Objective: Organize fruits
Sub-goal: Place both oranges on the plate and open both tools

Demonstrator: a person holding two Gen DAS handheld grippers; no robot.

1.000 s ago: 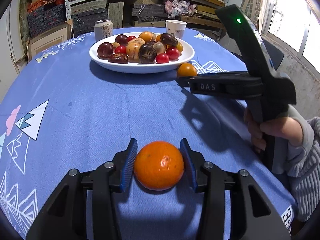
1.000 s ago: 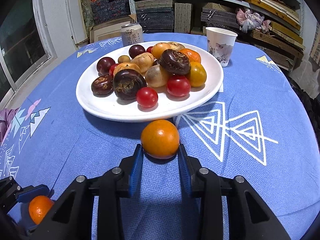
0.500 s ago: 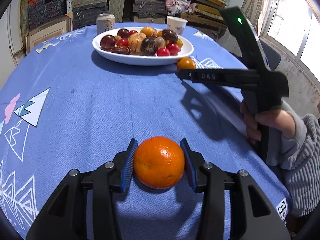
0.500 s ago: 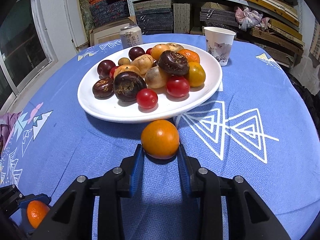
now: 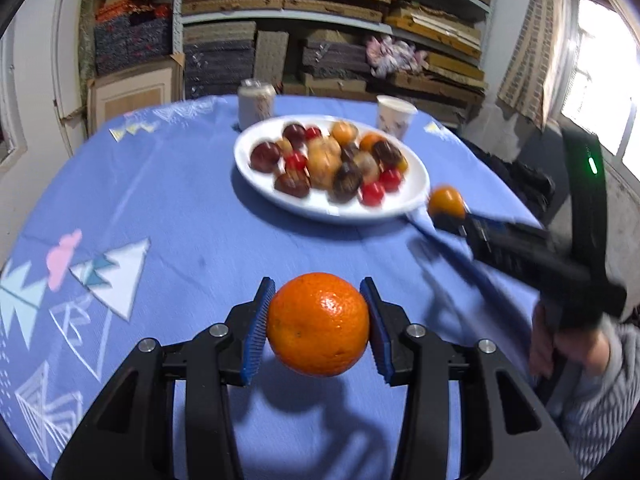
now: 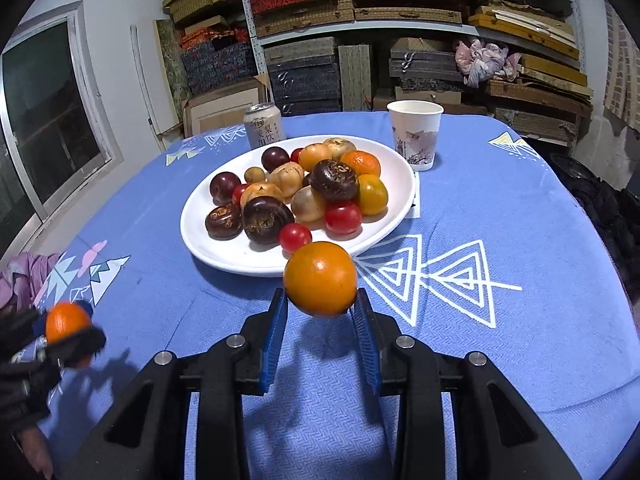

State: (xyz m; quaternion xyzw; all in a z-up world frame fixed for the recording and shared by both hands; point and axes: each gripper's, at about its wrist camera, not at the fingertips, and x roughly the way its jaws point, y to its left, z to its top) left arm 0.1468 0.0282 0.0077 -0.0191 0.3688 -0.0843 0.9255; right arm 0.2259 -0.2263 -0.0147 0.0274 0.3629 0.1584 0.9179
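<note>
Left gripper (image 5: 318, 322): black plastic arms, blue ribbed pads on the inner faces, silver screw heads along the arms. Right gripper (image 6: 320, 336): same build; in the left wrist view its black handle shows a green light at 3 o'clock. Sleeve (image 5: 596, 408) at 4 o'clock: grey, ribbed, fleecy.

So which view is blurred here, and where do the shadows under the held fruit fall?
Left wrist view: the plate, can and right claw are motion-smeared, while the held orange stays sharp, its shadow on the cloth below. Right wrist view: mostly crisp, only the left claw at the edge blurs; the orange fruit also casts its shadow beneath.
</note>
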